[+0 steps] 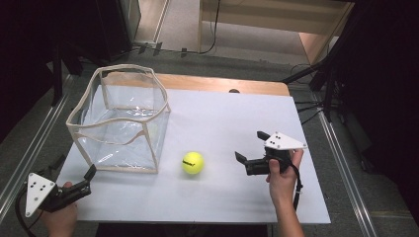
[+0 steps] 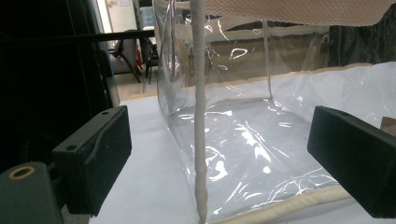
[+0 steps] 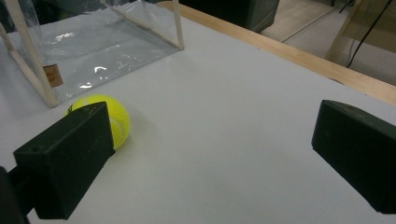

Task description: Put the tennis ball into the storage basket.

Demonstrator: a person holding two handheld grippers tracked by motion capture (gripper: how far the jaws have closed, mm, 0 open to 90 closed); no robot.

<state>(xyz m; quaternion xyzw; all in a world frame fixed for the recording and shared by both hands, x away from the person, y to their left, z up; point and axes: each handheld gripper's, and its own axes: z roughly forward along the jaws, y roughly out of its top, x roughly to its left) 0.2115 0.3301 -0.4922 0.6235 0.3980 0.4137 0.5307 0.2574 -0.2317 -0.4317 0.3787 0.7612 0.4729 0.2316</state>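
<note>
A yellow tennis ball (image 1: 192, 162) lies on the white tabletop (image 1: 222, 113), just right of a clear plastic box with beige trim (image 1: 118, 118) that stands open-topped at the left. My right gripper (image 1: 251, 146) is held open a short way right of the ball, jaws pointing left. In the right gripper view the ball (image 3: 116, 119) sits partly behind the left jaw, and the right gripper (image 3: 210, 158) holds nothing. My left gripper (image 1: 74, 167) is open at the table's front left corner. In its own view the left gripper (image 2: 219, 154) faces the box's near corner seam (image 2: 200, 116), empty.
A wooden strip (image 1: 222, 84) runs along the table's far edge. Metal rails (image 1: 341, 158) flank the table on both sides, with dark stands and cables (image 1: 316, 79) at the back right. A small brown label (image 3: 54, 75) is on the box wall.
</note>
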